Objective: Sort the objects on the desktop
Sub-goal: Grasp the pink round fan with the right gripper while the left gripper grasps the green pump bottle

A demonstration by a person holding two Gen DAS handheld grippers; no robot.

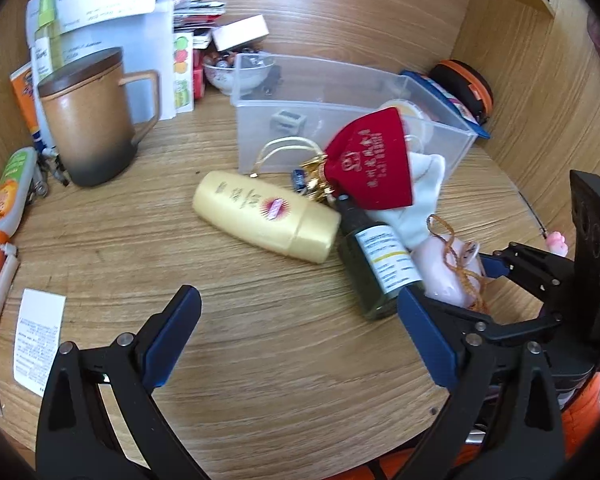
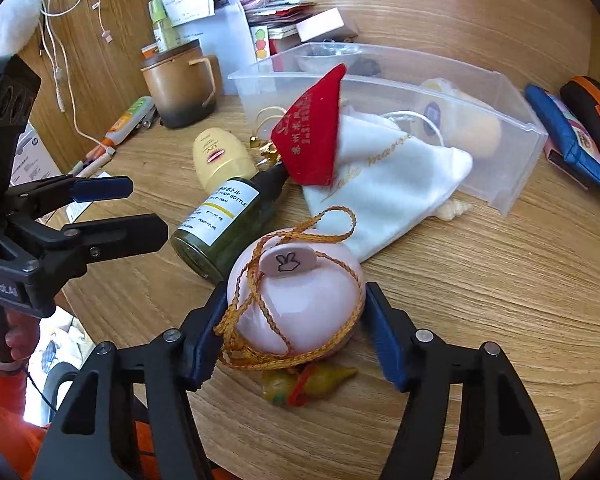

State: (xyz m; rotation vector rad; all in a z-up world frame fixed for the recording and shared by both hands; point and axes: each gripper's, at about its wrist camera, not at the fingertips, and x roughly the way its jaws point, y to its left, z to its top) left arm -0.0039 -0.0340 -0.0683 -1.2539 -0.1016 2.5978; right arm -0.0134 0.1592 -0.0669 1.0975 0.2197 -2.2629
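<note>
right gripper [image 2: 290, 328] clamped around pink ornament [image 2: 296, 304], beside green bottle [image 2: 224, 224]

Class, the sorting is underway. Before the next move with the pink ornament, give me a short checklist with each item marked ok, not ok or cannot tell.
1. Pink ornament sits between the right hand-held gripper's pads: ok.
2. Both pads pressing firmly: cannot tell; the right-side pad seems slightly apart.
3. Gold cord free of the pads: not ok; it drapes by the left pad.
4. Clear bin has room: ok.
5. Left hand-held gripper open, empty: ok.
</note>
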